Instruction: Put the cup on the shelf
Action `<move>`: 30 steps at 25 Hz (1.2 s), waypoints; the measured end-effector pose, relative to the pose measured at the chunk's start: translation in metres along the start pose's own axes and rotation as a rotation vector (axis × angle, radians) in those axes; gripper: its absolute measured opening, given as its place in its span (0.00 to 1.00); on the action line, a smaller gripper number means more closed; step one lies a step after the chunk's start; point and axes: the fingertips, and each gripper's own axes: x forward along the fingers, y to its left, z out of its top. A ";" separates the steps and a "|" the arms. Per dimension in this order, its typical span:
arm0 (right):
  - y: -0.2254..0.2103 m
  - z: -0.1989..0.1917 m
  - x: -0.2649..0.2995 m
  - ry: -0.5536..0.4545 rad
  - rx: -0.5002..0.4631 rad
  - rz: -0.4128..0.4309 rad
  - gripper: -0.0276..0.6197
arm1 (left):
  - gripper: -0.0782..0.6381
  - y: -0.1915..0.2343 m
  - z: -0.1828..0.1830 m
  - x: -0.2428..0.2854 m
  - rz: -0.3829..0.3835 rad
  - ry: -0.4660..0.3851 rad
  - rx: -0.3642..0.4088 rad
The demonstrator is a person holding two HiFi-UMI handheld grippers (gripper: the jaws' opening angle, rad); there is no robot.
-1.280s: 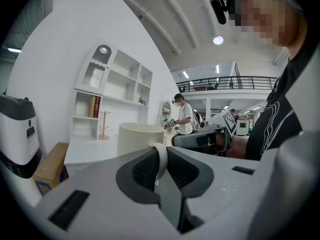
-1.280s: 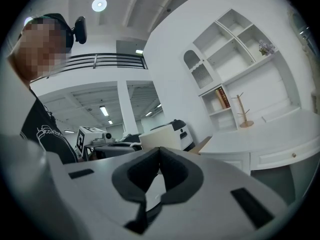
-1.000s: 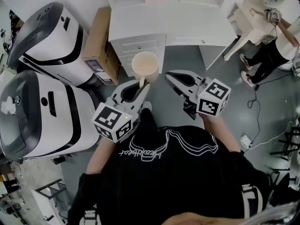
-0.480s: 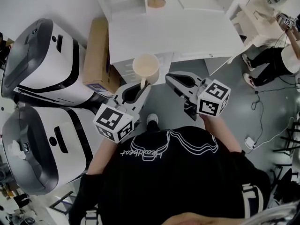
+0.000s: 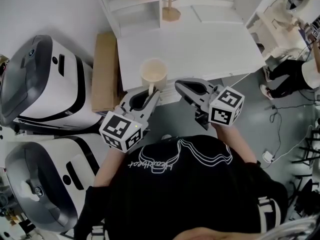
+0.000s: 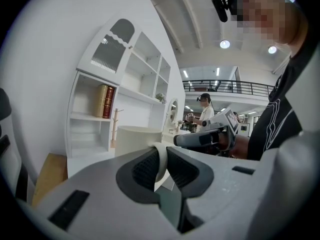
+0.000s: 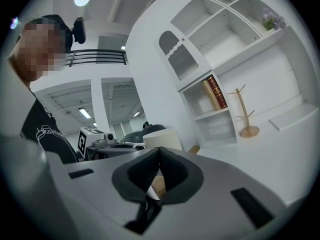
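Observation:
A cream cup (image 5: 153,74) hangs upright over the near edge of the white table (image 5: 200,44). My left gripper (image 5: 152,91) is shut on the cup's handle. In the left gripper view the handle (image 6: 161,160) sits pinched between the dark pads, and the cup body (image 6: 131,140) rises just beyond them. My right gripper (image 5: 182,84) floats beside the cup to its right, shut with nothing in it; in its own view the tips (image 7: 159,155) meet. The white shelf unit (image 5: 131,5) stands at the table's far left, with books (image 6: 106,101) on one shelf.
A wooden mug tree (image 5: 170,10) stands on the table beside the shelf. A cardboard box (image 5: 104,71) and two large white-and-black machines (image 5: 45,84) fill the floor on the left. Another person (image 5: 295,71) is at the far right, with cables on the floor.
Both grippers and the cup have come forward: the cup was over the floor in front of the drawers and is now above the table's near edge. The shelf has come into view.

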 end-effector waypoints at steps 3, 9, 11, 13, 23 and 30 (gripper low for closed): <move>-0.012 0.001 0.008 0.001 0.008 -0.005 0.05 | 0.17 0.013 0.001 0.008 -0.001 0.000 -0.007; -0.034 0.007 0.025 0.002 0.011 0.013 0.05 | 0.15 0.036 -0.006 0.030 0.008 0.019 0.004; -0.046 0.009 0.030 0.007 0.018 0.017 0.05 | 0.15 0.045 -0.005 0.039 0.009 0.019 -0.015; -0.062 0.014 0.036 0.012 0.026 0.020 0.05 | 0.15 0.056 -0.001 0.049 0.015 0.019 -0.019; -0.152 0.038 0.085 0.048 0.058 0.067 0.05 | 0.15 0.127 0.011 0.116 0.064 0.034 -0.047; -0.207 0.055 0.115 0.069 0.072 0.093 0.05 | 0.15 0.178 0.020 0.158 0.106 0.039 -0.071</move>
